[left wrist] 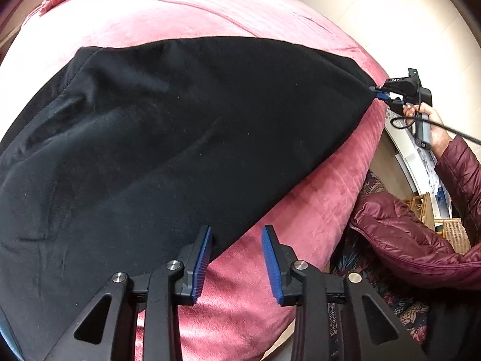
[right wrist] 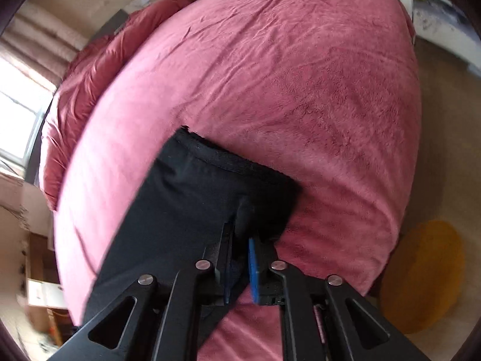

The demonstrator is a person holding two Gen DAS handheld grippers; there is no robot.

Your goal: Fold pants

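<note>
Black pants [left wrist: 156, 138] lie spread on a pink bedspread [left wrist: 186, 9]. My left gripper [left wrist: 237, 240] is open and empty, its blue pads just over the pants' near edge. My right gripper [left wrist: 380, 91] shows at the right of the left wrist view, shut on a corner of the pants and pulling it taut past the bed's edge. In the right wrist view the right gripper [right wrist: 240, 255] is shut on a bunched fold of the black pants [right wrist: 192, 198], whose hem lies on the bedspread [right wrist: 285, 75].
The person's hand [left wrist: 430, 120] and maroon puffer jacket [left wrist: 421, 240] are at the right of the bed. A pink pillow or duvet roll [right wrist: 90, 69] lies at the bed's far end. A yellow round rug [right wrist: 421, 273] lies on the floor. A window [right wrist: 18, 111] is at left.
</note>
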